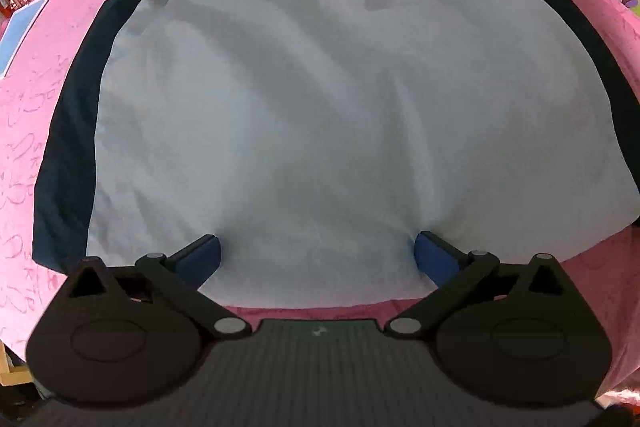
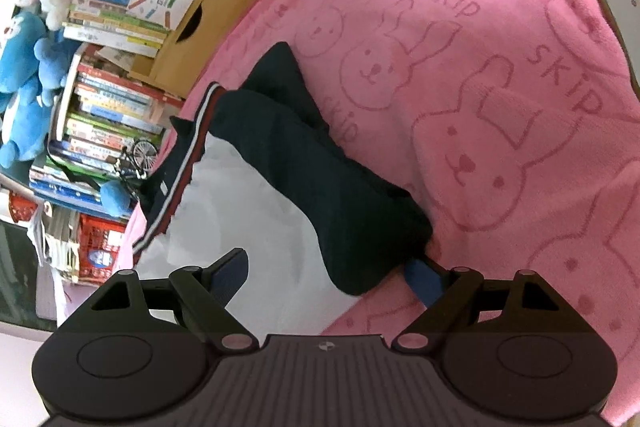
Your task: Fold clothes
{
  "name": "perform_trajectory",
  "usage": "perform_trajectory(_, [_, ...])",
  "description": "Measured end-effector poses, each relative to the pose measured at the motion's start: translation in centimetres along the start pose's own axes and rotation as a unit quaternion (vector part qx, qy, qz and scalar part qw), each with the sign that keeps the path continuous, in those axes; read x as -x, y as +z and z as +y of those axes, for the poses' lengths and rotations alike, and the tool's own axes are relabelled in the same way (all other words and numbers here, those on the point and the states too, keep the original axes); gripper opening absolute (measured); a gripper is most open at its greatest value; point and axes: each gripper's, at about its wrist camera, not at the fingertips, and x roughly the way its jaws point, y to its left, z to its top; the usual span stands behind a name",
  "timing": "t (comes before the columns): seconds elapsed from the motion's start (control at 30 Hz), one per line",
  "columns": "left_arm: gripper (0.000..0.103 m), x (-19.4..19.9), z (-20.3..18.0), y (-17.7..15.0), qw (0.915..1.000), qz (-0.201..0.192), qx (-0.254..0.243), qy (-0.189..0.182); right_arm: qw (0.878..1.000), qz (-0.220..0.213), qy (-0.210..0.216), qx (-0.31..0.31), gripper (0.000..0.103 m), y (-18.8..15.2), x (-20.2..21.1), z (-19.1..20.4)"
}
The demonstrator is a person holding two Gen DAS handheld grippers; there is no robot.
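Across the pink rabbit-print blanket [image 1: 24, 155] we see the white and navy shirt [image 1: 320, 107] spread flat, its striped collar end at twelve o'clock. Our left tongs [image 1: 318, 259] stand wide open over the white hem at six o'clock. Our right tongs [image 2: 326, 273] also gape, astride the folded navy sleeve [image 2: 320, 187], seemingly not pinching it. Stacked books [image 2: 112, 99] lie at nine o'clock.

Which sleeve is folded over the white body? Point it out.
The navy sleeve at the right gripper: it lies folded across the white body, cuff between the open fingers. The other sleeve, in the left wrist view, lies flat along the body's edge.
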Motion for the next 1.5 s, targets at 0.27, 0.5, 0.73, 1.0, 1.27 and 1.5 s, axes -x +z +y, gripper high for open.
perform_trajectory(0.27, [0.103,0.3,0.1,-0.8,0.9998,-0.006,0.008,-0.017,1.000,0.008,0.016,-0.002,0.091,0.3,-1.3,0.8])
perform_trajectory(0.5, [0.103,0.5,-0.4,-1.4,0.9997,-0.014,0.007,-0.019,0.999,-0.011,0.038,-0.031,0.086,2.6,-3.0,0.8])
perform_trajectory(0.73, [0.103,0.5,-0.3,-2.8,0.9994,-0.025,0.006,-0.023,0.999,-0.003,0.039,0.018,0.045,2.7,-3.3,3.4])
perform_trajectory(1.0, [0.103,0.8,-0.9,-4.7,0.9986,-0.046,0.008,-0.025,0.998,0.017,-0.053,0.010,0.020,3.5,-4.3,4.5])
perform_trajectory(1.27, [0.103,0.3,-0.6,-4.4,0.9975,-0.065,0.008,-0.028,0.981,0.106,0.106,0.124,0.016,1.8,-6.2,15.4])
perform_trajectory(1.5, [0.103,-0.1,0.0,-4.6,0.9960,-0.083,0.002,-0.034,0.899,0.276,0.102,0.325,0.022,-5.9,-15.4,26.2])
